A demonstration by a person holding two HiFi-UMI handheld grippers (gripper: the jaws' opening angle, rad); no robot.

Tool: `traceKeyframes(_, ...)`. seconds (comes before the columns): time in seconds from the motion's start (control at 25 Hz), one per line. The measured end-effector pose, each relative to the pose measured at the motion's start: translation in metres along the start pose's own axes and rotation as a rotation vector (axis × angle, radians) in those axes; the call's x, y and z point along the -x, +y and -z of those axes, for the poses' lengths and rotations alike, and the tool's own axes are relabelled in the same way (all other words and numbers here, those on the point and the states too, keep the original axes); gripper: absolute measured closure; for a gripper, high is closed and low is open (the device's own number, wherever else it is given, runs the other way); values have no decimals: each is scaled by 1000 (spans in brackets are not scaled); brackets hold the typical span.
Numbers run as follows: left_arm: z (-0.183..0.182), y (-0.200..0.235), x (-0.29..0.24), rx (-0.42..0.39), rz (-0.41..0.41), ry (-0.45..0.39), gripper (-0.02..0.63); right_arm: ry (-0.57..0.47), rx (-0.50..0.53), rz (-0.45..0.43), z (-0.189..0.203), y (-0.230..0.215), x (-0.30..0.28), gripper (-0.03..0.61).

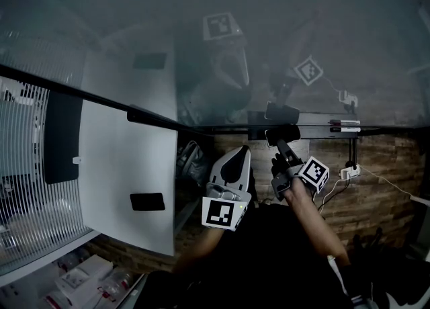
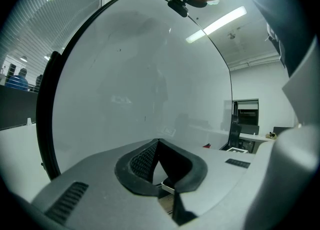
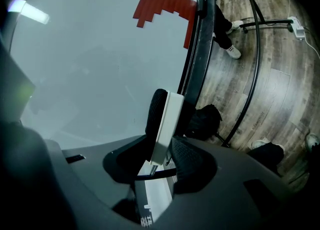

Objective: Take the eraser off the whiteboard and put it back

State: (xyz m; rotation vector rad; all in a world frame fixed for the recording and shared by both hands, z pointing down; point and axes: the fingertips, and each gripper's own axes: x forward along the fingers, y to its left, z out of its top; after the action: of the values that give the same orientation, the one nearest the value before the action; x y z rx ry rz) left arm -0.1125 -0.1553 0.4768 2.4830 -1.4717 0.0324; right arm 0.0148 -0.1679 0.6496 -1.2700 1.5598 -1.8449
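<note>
The eraser (image 1: 282, 134), a white block with black felt on one face, stands upright between the jaws of my right gripper (image 1: 283, 146). It is held close to the lower edge of the glass whiteboard (image 1: 134, 39). In the right gripper view the eraser (image 3: 168, 119) is pinched by both pads of the right gripper (image 3: 167, 148), its felt side facing the whiteboard (image 3: 90, 69). My left gripper (image 1: 236, 160) hangs beside it to the left, jaws together and empty. In its own view the left gripper (image 2: 158, 146) points at the whiteboard (image 2: 140, 74).
Marker pens (image 1: 345, 125) lie on the board's ledge to the right. A power strip (image 1: 349, 172) with a cable sits on the wooden floor. A white panel (image 1: 127, 166) stands at left. A black bag (image 3: 205, 121) and the stand's black tubes (image 3: 255, 74) are below the board.
</note>
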Motion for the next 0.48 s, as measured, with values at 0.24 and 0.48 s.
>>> traceKeyframes(0.24,-2,1,-1,1,0,1,607,0,-16,-2,0,-1,-2,422)
traceKeyframes(0.48,-2,2,-2,4,-1,-2,607,2,-43,20,1,-7,-2,422)
